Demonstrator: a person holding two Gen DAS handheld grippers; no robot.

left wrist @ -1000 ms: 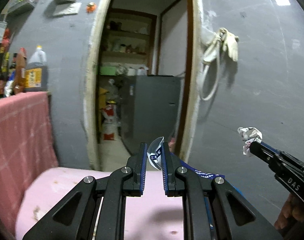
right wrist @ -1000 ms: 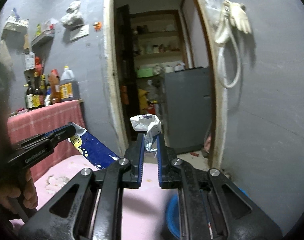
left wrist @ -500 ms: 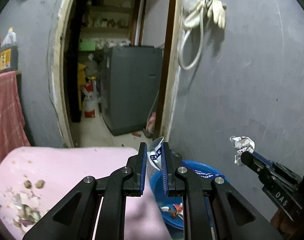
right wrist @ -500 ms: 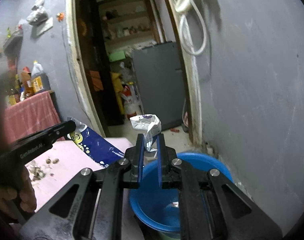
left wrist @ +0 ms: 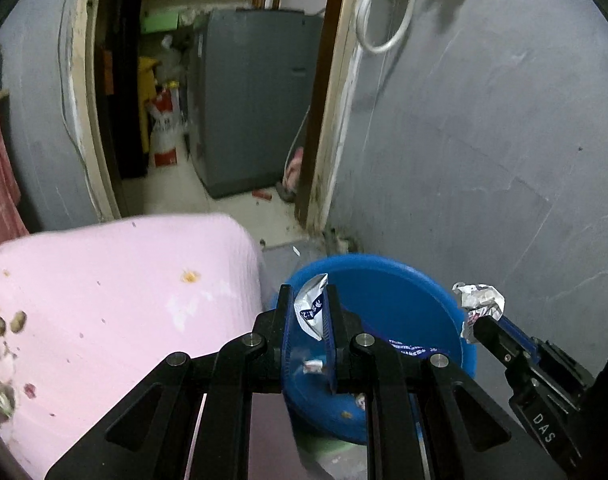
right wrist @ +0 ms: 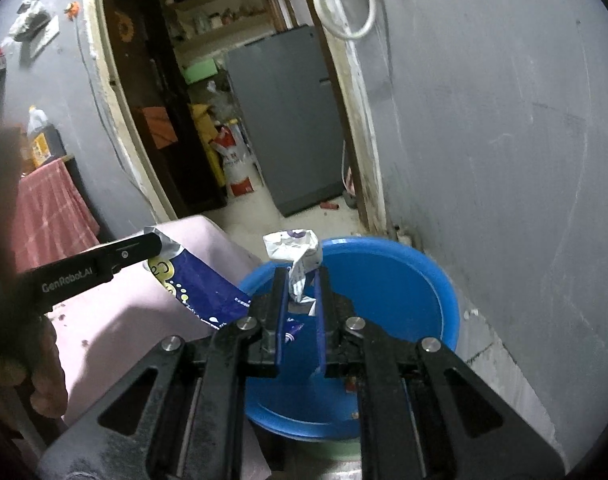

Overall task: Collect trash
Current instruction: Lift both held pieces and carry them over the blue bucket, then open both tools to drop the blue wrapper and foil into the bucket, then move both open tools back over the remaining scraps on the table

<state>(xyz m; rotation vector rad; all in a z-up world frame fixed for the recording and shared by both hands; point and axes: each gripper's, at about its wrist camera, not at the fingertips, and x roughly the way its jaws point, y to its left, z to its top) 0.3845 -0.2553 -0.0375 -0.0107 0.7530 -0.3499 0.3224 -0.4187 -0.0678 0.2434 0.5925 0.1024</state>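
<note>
The left claw is clenched on a blue-and-white snack bag; in the right wrist view the bag's long blue body hangs down from the claw tip over the edge of the pink worktop. The right claw is clenched on a crumpled white wrapper, which sticks up past the tips of its fingers. Both claws hang over a blue basin that sits low on the floor at the right of the worktop, close to the grey wall. A few scraps lie in the bottom of the basin. Crumbs and bits of shell are scattered on the left part of the pink cover. Farther off, an open doorway shows a grey cabinet and a red-and-white sack on the floor. A hand grips the left claw's handle at the near left.
</note>
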